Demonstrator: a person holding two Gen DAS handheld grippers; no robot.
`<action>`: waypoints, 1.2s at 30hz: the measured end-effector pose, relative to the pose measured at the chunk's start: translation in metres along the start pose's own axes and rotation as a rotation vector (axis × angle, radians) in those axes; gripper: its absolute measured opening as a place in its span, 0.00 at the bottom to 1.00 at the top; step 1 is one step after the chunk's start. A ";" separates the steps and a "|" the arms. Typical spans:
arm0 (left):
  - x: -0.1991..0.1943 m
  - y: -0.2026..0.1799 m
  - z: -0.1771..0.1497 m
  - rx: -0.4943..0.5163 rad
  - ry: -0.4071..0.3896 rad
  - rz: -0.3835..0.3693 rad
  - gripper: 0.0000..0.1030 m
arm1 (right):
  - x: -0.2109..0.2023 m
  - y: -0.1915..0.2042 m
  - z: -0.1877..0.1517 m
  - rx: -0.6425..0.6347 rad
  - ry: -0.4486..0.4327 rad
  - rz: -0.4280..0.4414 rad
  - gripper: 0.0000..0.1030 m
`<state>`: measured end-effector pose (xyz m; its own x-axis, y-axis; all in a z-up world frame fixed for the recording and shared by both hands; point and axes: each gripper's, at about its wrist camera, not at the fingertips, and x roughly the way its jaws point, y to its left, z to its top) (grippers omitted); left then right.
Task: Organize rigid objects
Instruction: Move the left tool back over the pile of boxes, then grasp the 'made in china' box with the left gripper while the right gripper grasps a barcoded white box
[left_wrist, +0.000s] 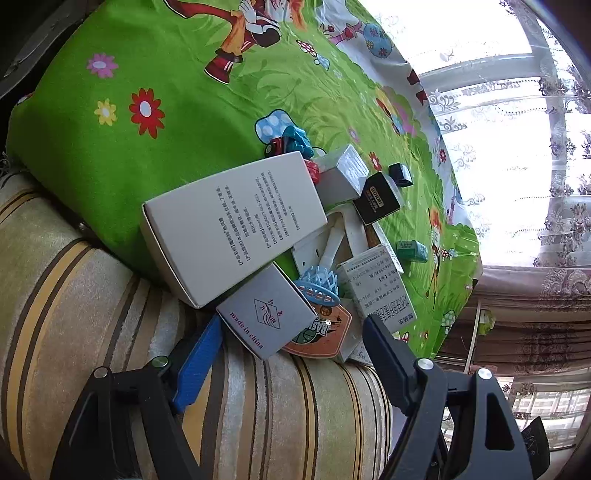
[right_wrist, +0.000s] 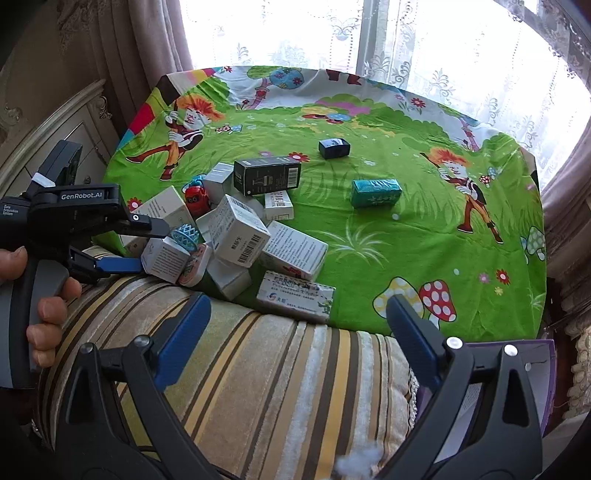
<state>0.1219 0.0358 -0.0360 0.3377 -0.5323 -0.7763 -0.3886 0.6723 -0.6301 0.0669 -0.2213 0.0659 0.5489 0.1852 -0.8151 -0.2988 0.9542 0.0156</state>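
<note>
A jumble of small boxes (right_wrist: 240, 236) lies heaped at the near left edge of a worktop (right_wrist: 424, 236) draped in a green cartoon cloth, beside a striped cushion (right_wrist: 258, 369). The left gripper (left_wrist: 291, 343), fingers spread wide and empty, reaches the heap's edge, just short of a white box marked "made in china" (left_wrist: 264, 314). The right gripper (right_wrist: 295, 321) hovers over the cushion, fingers also wide and holding nothing. A teal box (right_wrist: 375, 192) and a small black box (right_wrist: 334, 147) sit apart, farther back on the cloth.
</note>
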 end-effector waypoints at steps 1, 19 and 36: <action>0.001 -0.001 0.000 0.005 -0.002 0.007 0.76 | 0.004 0.003 0.002 -0.011 0.006 0.004 0.94; 0.002 0.009 -0.004 0.115 -0.050 0.000 0.35 | 0.065 0.045 0.033 -0.141 0.052 -0.003 0.94; 0.000 0.012 -0.002 0.066 -0.034 -0.076 0.50 | 0.095 0.056 0.043 -0.197 0.089 0.001 0.62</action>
<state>0.1154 0.0430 -0.0439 0.3932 -0.5659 -0.7247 -0.3040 0.6638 -0.6833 0.1361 -0.1398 0.0143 0.4797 0.1564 -0.8634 -0.4507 0.8882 -0.0895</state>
